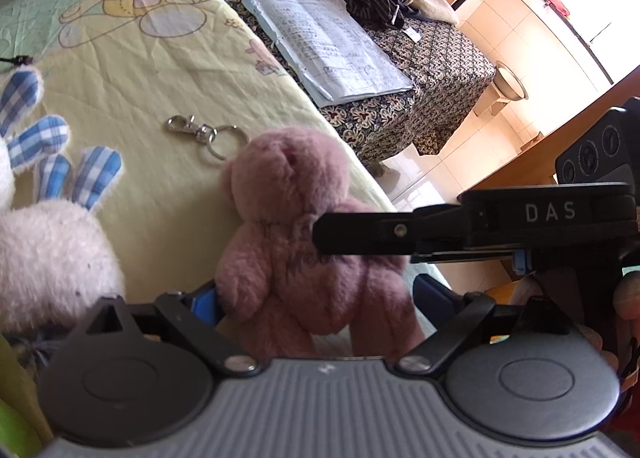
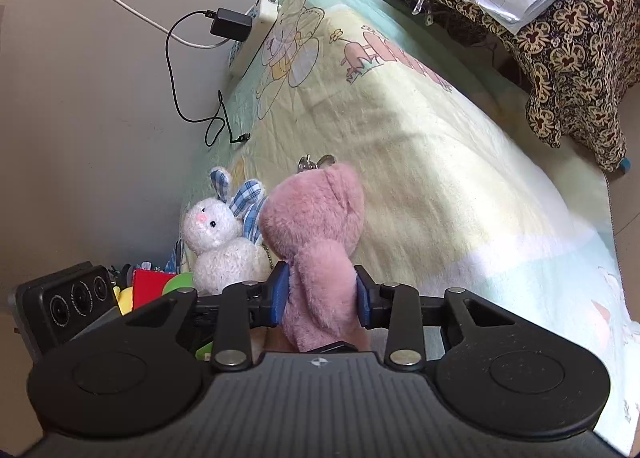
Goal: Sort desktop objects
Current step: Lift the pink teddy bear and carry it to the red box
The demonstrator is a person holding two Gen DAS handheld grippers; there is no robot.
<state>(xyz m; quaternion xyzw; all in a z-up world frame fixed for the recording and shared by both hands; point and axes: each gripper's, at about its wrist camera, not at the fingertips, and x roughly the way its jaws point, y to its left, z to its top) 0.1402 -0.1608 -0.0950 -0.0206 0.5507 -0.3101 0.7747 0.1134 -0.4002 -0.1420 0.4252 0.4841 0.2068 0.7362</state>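
Observation:
A pink plush bear stands upright near the bed's edge. My right gripper is shut on the pink bear, its blue pads pressing both sides of the body. In the left wrist view one black finger of the right gripper lies across the bear's chest. My left gripper is open wide around the bear's lower body, and its left pad sits just against the fur. A white plush rabbit with blue-check ears lies left of the bear; in the right wrist view the rabbit sits beside it.
A metal keyring with clasp lies on the yellow cartoon blanket behind the bear. A power strip with a black charger sits by the wall. Papers rest on a patterned cloth. Coloured items lie near the rabbit.

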